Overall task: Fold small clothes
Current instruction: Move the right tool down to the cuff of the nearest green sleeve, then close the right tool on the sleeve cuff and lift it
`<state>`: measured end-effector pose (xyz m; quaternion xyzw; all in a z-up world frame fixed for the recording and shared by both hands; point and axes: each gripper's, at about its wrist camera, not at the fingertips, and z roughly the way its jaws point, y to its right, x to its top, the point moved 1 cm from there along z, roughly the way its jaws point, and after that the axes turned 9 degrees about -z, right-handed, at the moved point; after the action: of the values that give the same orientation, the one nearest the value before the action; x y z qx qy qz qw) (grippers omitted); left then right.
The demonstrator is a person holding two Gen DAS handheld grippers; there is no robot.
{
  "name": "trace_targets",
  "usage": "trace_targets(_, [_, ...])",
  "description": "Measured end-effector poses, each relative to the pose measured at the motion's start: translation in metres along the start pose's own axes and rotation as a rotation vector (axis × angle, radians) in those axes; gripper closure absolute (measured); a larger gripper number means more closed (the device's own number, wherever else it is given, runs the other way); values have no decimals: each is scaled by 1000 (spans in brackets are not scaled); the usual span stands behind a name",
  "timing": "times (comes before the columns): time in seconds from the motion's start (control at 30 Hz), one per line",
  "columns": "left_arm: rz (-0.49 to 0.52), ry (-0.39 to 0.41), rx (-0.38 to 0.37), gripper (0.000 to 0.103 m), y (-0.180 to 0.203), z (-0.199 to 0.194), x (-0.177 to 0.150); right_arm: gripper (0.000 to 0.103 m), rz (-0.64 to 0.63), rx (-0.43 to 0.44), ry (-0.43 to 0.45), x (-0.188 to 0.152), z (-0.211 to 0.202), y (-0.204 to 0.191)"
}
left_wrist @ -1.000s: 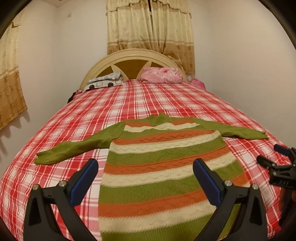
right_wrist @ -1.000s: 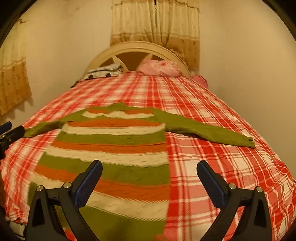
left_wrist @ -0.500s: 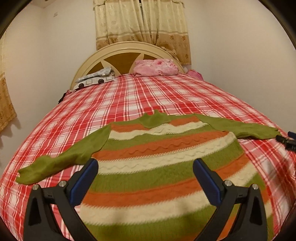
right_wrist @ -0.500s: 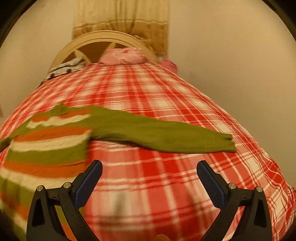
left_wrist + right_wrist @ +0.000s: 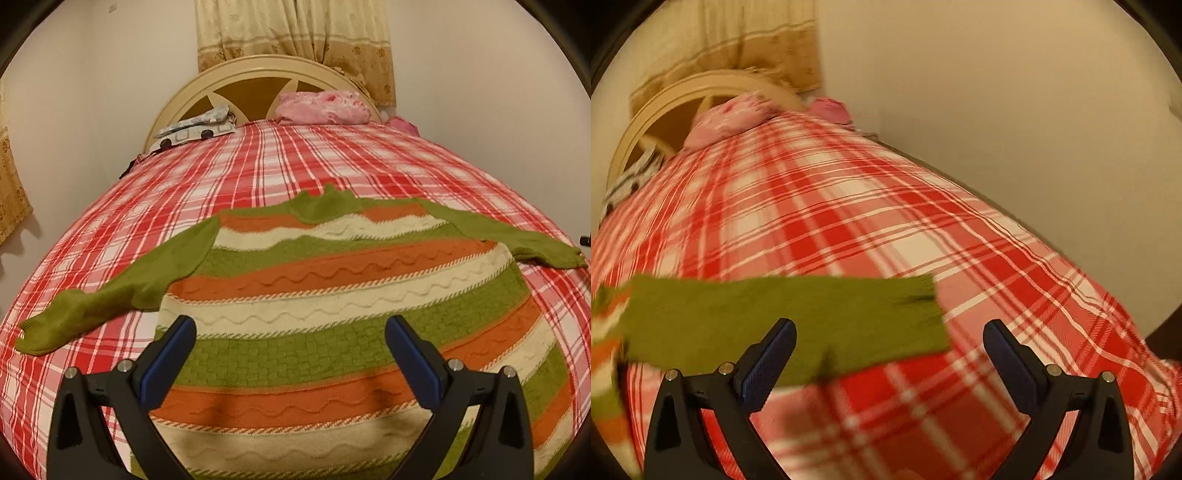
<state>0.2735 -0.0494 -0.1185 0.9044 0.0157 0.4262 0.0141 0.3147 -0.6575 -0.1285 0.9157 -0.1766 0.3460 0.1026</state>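
Your right gripper (image 5: 888,347) has swung from the sweater's body out to the green sleeve cuff (image 5: 916,314), jaws wide but starting to close, cuff between them ungripped. Your left gripper (image 5: 290,345) hangs open over the green, orange and cream striped knit sweater (image 5: 332,295), spread flat on the red plaid bed (image 5: 258,166) toward 12 o'clock. Nothing is folded yet.

Premises: domestic bedroom.
A bed (image 5: 258,177) under a red-and-white plaid cover fills the room, with a curved cream headboard (image 5: 255,74) against plain walls. Patterned beige curtains (image 5: 295,33) hang behind it; a pink bundle (image 5: 321,107) and a printed pillow (image 5: 195,129) lie at the head.
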Motion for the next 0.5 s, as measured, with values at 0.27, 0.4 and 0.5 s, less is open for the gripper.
trace_targets(0.27, [-14,-17,-14,0,-2,9,3,39,52,28,-95,12,40,25])
trace_targets(0.4, [-24,-28,-5,0,-5,15,2,50,62,45,-134,9,56,25])
trace_targets(0.5, [-29,-39,-13,0,-7,18,2,66,36,68,-119,8,57,18])
